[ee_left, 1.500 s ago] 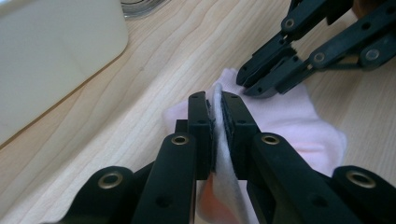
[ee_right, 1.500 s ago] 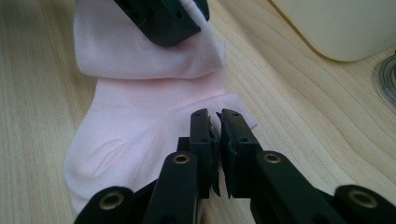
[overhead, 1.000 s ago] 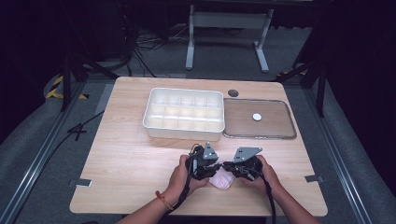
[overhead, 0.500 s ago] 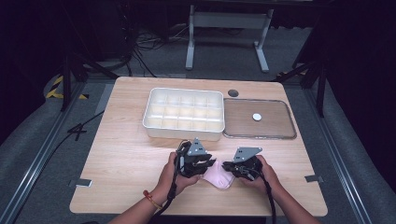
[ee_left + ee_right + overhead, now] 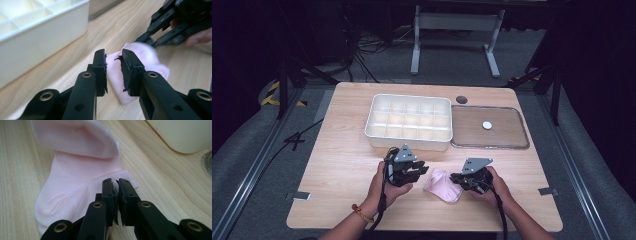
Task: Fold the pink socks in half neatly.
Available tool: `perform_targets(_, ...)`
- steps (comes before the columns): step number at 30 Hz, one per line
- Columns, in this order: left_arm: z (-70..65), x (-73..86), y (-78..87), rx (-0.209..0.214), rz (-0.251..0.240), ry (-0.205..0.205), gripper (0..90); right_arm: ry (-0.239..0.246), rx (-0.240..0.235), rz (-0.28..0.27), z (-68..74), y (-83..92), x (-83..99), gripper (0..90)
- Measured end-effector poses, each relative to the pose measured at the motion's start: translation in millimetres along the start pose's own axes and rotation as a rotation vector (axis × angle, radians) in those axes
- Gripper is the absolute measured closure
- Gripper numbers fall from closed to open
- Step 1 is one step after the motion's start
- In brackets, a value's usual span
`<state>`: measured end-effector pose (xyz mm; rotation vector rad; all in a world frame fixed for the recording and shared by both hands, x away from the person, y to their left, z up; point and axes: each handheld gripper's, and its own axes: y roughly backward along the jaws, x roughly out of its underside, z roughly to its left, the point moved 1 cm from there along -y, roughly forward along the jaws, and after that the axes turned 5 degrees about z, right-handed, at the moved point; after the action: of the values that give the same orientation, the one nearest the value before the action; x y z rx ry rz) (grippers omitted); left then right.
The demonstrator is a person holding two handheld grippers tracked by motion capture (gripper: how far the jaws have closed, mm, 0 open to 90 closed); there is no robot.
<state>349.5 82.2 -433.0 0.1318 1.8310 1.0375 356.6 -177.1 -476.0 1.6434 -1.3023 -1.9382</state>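
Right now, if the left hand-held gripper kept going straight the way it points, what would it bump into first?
Probably the pink sock. The left hand-held gripper has its jaws slightly apart and aimed right at it, with the right hand-held gripper just beyond. Depth is hard to judge.

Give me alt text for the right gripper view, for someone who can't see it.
A pink sock lies on a pale wooden table, its far end folded over. The right gripper pinches the sock's edge between two nearly closed black jaws. A white tray's corner sits upper right.
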Motion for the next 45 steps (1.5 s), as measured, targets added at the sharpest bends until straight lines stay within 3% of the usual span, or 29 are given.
perform_targets(5,-4.0,8.6,-23.1,0.020,0.074,-0.055,74.6,-0.001,0.000,-0.001,0.0,-0.1,0.1,83.7)
perform_targets(6,-5.9,9.7,-26.6,0.033,0.076,-0.051,74.4,-0.001,-0.003,-0.002,-0.1,-0.1,0.2,83.7)
perform_targets(10,-14.9,14.5,-38.0,0.036,0.116,-0.124,73.7,0.004,-0.003,-0.003,-0.2,0.2,0.4,83.4)
perform_targets(15,-18.2,18.4,-46.9,0.034,0.137,-0.138,72.0,-0.005,0.010,-0.005,-2.0,2.8,0.2,78.4)
perform_targets(17,-19.4,18.1,-48.0,0.032,0.132,-0.136,71.9,-0.007,0.020,-0.021,-3.1,7.2,-1.1,79.1)
perform_targets(22,-22.4,18.7,-49.7,0.014,0.131,-0.160,71.0,-0.014,0.029,-0.119,2.7,23.8,-10.9,80.7)
perform_targets(25,-22.7,19.0,-50.7,0.011,0.128,-0.159,70.7,0.005,0.002,-0.163,12.4,28.3,-19.3,81.0)
perform_targets(30,-22.3,18.9,-50.9,0.007,0.129,-0.167,70.5,0.068,-0.012,-0.093,25.3,15.7,-23.1,82.0)
perform_targets(38,-21.0,19.1,-50.0,0.010,0.138,-0.156,69.0,0.069,-0.018,0.044,21.0,0.4,-8.8,83.2)
perform_targets(42,-18.8,20.1,-49.8,0.011,0.137,-0.135,66.4,0.078,-0.013,0.054,20.7,-0.3,-7.9,82.8)
perform_targets(45,-20.1,21.2,-50.3,0.004,0.127,-0.144,66.5,0.069,-0.005,0.007,21.7,8.6,-12.3,81.8)
